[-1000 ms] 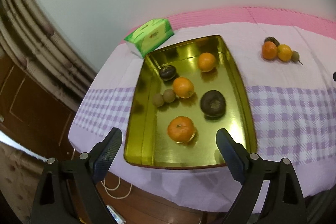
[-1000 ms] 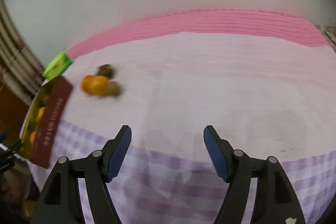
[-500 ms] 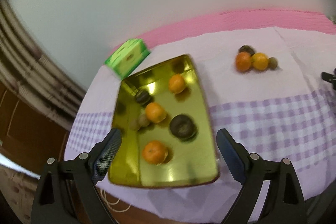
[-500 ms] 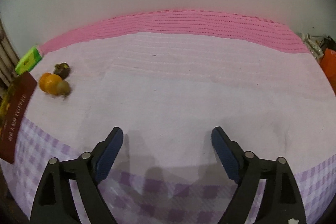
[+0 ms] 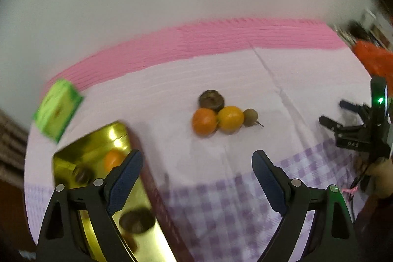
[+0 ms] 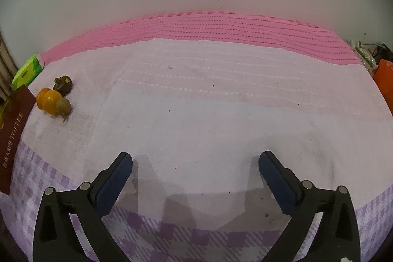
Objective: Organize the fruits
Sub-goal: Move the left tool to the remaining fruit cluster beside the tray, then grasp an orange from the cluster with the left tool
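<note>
While four fruits lie in a tight cluster on the pink cloth of the surface (image 5: 245, 80), they are the things to handle next: an orange (image 5: 204, 121), a yellower orange (image 5: 231, 119) touching it, a dark wrinkled fruit (image 5: 211, 100) just behind them, and a small brown fruit (image 5: 250, 117) with a thin stem at the end. I judge the oranges light, firm and round, so they can roll; it is best to take one across its middle. The dark fruit looks softer and may bruise, and the small one could slip out easily. Because all four touch, pulling one may push the others.

The left gripper (image 5: 196, 178) hangs in front of the cluster with its fingers apart and nothing between them. Beside its left finger is the golden tray (image 5: 81, 156), which already holds some fruits. The right gripper (image 6: 196, 174) stands over bare cloth, well apart from the cluster; its fingers have just been opening and are wide apart, empty. A green packet (image 5: 57, 109) lies behind the tray.
</note>
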Demonstrator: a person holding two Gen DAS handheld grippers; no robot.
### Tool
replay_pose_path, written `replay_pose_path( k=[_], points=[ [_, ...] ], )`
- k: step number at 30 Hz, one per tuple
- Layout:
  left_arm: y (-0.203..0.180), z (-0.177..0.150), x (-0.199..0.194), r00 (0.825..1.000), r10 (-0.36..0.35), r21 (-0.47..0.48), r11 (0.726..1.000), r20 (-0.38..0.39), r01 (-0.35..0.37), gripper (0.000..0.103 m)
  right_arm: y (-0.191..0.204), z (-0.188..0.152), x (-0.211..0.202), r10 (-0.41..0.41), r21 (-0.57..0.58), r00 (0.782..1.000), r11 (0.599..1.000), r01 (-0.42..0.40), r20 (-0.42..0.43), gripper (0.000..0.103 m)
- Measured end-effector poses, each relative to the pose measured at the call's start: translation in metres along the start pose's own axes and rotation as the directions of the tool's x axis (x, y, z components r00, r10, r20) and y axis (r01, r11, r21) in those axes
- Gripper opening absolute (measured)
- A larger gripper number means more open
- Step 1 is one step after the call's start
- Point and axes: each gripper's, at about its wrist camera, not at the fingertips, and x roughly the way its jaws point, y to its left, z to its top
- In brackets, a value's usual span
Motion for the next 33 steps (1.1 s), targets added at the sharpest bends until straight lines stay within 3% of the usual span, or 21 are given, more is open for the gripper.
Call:
replay_pose_path(
  k=[4,10,13,18,21,24,26,30,33],
  points=[
    [0.004,0.015,0.033,0.996,-0.079,0.117,0.990,-0.049,0.084,0.086,-0.002,0.000,-0.001,0.010,0.005,1.000,1.000,-0.010,0.002,0.103],
    [0.013,0.037,0.071,0.976,-0.173,0.182,0.964,-0.128,0.195,0.082,0.001,0.000,0.000,-0.005,-0.005,1.000,1.000,0.005,-0.004,0.103],
    [0.013,0.043,0.089,0.971,-0.173,0.228,0.951,-0.167,0.209,0.079,0.002,-0.001,0.000,-0.010,-0.009,1.000,1.000,0.010,-0.005,0.103],
    [0.010,0.047,0.102,0.949,-0.229,0.277,0.918,-0.218,0.285,0.077,0.003,0.001,0.003,-0.020,-0.018,1.000,1.000,0.020,-0.010,0.103],
    [0.008,0.044,0.112,0.930,-0.255,0.301,0.894,-0.265,0.331,0.070,0.005,0.002,0.004,-0.027,-0.025,1.000,0.999,0.027,-0.014,0.103],
    [0.004,0.044,0.115,0.927,-0.265,0.321,0.882,-0.264,0.344,0.060,0.005,0.004,0.007,-0.032,-0.030,0.999,0.999,0.032,-0.016,0.103],
    [0.003,0.044,0.113,0.929,-0.267,0.314,0.886,-0.255,0.341,0.038,0.006,0.005,0.007,-0.036,-0.034,0.999,0.999,0.035,-0.017,0.103],
    [0.001,0.036,0.102,0.949,-0.232,0.274,0.918,-0.212,0.286,0.039,0.006,0.005,0.007,-0.035,-0.035,0.999,0.999,0.035,-0.017,0.103],
    [0.004,0.022,0.087,0.974,-0.157,0.206,0.960,-0.166,0.190,0.039,0.006,0.006,0.008,-0.038,-0.038,0.999,0.999,0.038,-0.018,0.103]
  ],
)
